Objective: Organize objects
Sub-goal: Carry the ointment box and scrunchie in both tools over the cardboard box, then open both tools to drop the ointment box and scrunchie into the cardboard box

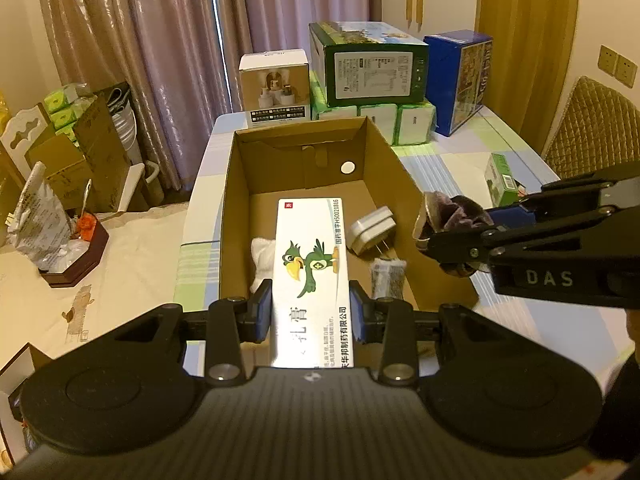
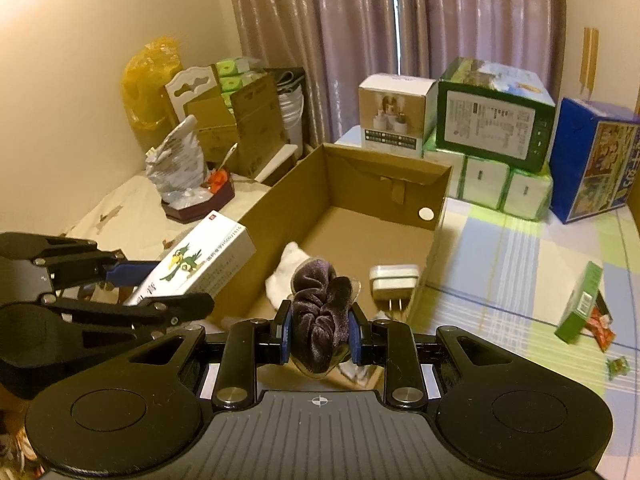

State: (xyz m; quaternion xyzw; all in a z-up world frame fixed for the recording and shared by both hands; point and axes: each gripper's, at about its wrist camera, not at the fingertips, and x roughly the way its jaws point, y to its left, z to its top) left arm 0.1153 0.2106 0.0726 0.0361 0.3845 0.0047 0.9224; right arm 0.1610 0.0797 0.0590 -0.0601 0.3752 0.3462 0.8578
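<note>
The left wrist view is looking forward and down, close above the open cardboard box point(image 1: 240, 184), while the right wrist view is looking from its near right corner toward the curtain point(image 2: 320, 40), both sharing the box and stacked cartons point(image 1: 372, 64).

curtains point(image 2: 360, 40) drawn, pinkish | green-black carton point(image 1: 372, 66) stacked on tissue packs point(image 1: 376, 118) | blue box point(image 1: 460, 80) upright beside stack | quilted chair point(image 1: 592, 128) at table point(image 1: 460, 164) far edge

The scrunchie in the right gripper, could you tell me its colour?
Dark purple velvet scrunchie, clearest in the right wrist view.
</note>
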